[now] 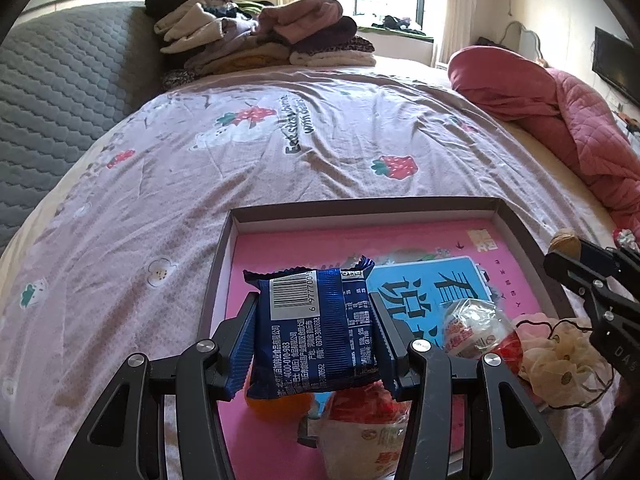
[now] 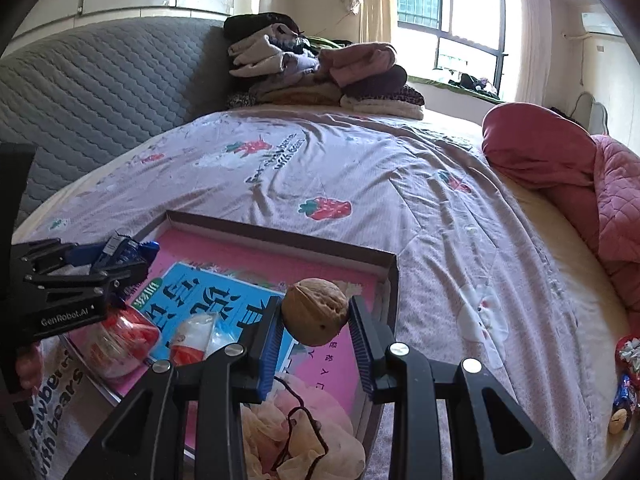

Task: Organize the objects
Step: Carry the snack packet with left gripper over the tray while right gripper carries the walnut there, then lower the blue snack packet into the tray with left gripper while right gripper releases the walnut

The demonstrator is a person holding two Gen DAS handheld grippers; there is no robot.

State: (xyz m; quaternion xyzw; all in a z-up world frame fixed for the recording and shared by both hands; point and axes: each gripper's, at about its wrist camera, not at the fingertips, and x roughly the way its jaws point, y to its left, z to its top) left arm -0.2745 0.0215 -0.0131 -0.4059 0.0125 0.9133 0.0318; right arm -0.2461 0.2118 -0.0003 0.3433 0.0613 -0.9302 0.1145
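1. Blue snack packet (image 1: pixel 316 320): clamped crosswise between the pads of the left claw (image 1: pixel 314 334), barcode side up, carried above the near left part of the tray.
2. Walnut (image 2: pixel 314 310): pinched between the blue pads of the right claw (image 2: pixel 316 336), jaws narrow around it, carried above the tray's right side, short of its far right corner.
3. Step in hand, as judged: both items are being brought over the tray for placing. The next move calls for lowering each onto a bare patch of the pink floor, then parting the jaws. The walnut may roll, so it wants a low release.
4. Tray (image 1: pixel 360 206): shallow, dark-rimmed box lid with a pink and blue printed floor, lying on the bed (image 1: pixel 280 152).
5. Tray contents: an orange (image 1: pixel 280 402) under the left claw; a red-and-white wrapped snack (image 1: pixel 466 326) just right of it; another red wrapped pack (image 1: pixel 368 404) below; a cream scrunchie (image 2: pixel 304 432) beneath the right claw.
6. Outside the tray: small wrapped sweets (image 2: pixel 626 360) on the bed, well right of the right claw.
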